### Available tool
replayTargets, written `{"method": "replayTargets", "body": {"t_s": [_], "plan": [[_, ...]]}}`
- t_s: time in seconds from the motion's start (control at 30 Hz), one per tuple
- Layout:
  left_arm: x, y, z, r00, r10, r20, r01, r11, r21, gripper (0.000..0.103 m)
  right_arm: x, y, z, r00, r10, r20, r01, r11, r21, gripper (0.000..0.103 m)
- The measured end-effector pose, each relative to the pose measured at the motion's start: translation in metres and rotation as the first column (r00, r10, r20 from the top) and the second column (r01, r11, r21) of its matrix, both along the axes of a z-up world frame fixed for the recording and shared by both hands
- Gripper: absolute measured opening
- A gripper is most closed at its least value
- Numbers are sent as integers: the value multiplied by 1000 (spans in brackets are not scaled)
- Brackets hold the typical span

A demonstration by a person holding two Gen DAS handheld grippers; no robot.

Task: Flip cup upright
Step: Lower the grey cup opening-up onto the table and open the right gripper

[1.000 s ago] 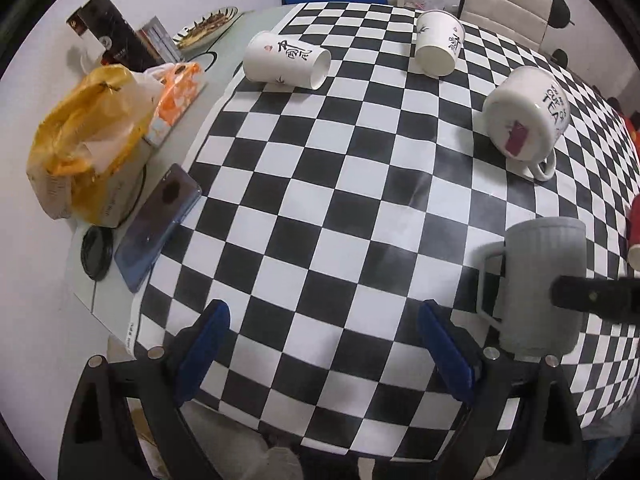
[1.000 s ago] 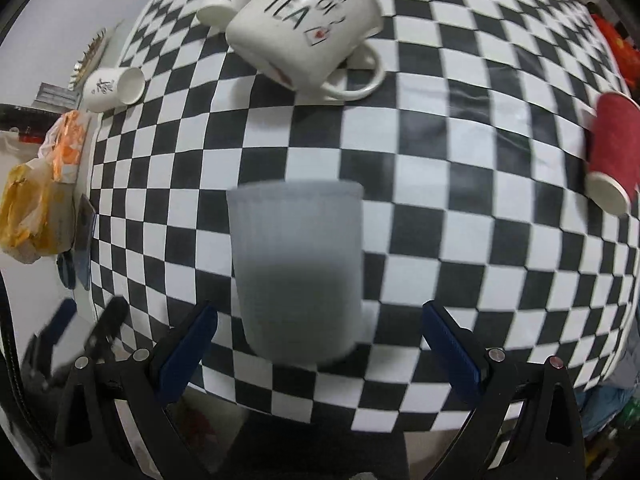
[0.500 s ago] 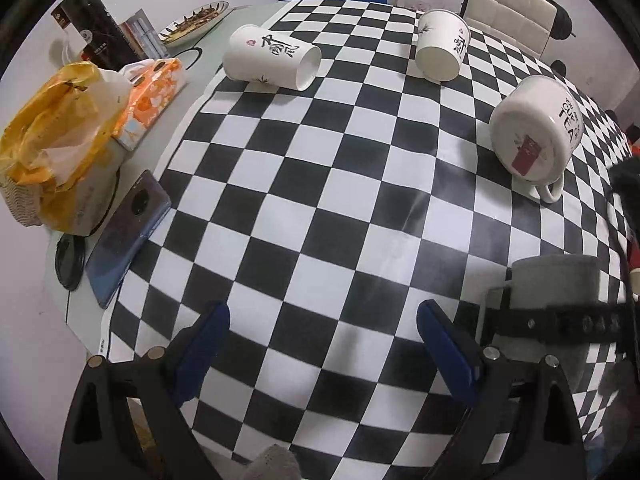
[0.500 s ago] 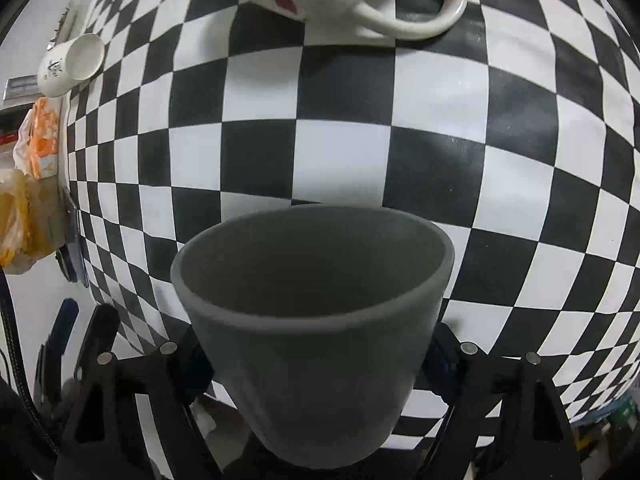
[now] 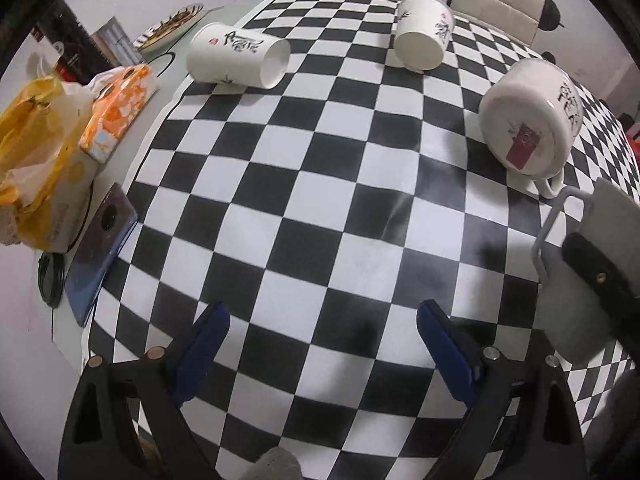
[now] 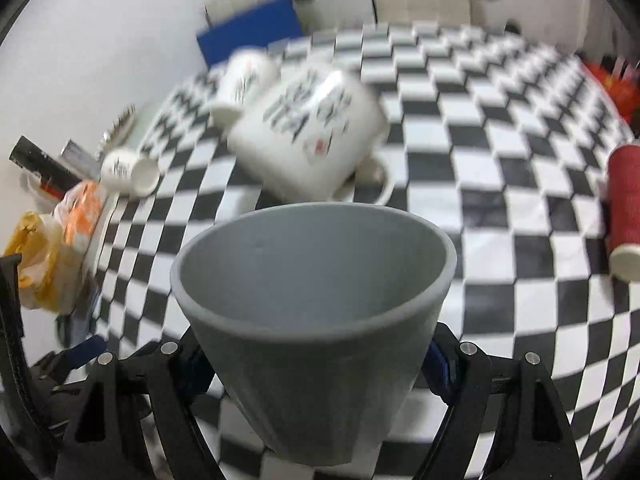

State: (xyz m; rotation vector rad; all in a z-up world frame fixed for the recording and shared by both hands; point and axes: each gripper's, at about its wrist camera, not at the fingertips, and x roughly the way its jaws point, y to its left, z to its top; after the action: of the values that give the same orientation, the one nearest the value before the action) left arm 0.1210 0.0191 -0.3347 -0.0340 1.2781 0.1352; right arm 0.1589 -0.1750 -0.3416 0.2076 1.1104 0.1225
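Observation:
My right gripper (image 6: 316,364) is shut on the grey ribbed cup (image 6: 316,320) and holds it with its mouth turned up and toward the camera, above the checkered cloth. In the left wrist view the same grey cup (image 5: 600,236) is at the right edge, tilted, with a black finger (image 5: 592,272) of the right gripper across it and its handle to the left. My left gripper (image 5: 324,344) is open and empty over the near part of the checkered cloth (image 5: 320,208).
A white tea mug (image 5: 528,120) lies on its side behind the grey cup. Two white paper cups (image 5: 240,56) (image 5: 424,36) lie at the back. A red cup (image 6: 624,208) lies at the right. A phone (image 5: 100,252), tissue pack (image 5: 120,112) and yellow bag (image 5: 36,148) are at the left.
The right gripper has closed on the grey cup, lifted it and turned it from mouth-down to mouth-up. The left gripper has stayed open and drifted a little.

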Motion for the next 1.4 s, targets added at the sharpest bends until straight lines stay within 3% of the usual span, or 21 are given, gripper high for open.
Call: {"method": "replayTargets", "body": {"t_s": [0.13,0.23,0.5,0.63,1.07,1.4], "plan": [[-2,-2,-2,999,-32,9,32,999,4,96,-13,9,-8,993,-3,116,8,999,-42,84],[-6,-1,-2,999,-44,15,44,999,2,96,-22,8,-6,990,-1,144,11,998,-66,84],[-17,-2,10,995,-79,65,79,997,3,96,-45,9,-10,998,-14,62,21,993,-117,85],[-24,-2,23,988,-100,114,100,995,0,97,-61,12,-3,998,-29,50,37,988,-153,92],[-61,-19,64,976,-156,150,158,987,-4,101,-124,0,49,996,-71,61,83,971,-224,93],[-117,-46,131,967,-174,188,174,985,20,101,-179,-41,110,985,-171,31,174,963,-207,93]]}}
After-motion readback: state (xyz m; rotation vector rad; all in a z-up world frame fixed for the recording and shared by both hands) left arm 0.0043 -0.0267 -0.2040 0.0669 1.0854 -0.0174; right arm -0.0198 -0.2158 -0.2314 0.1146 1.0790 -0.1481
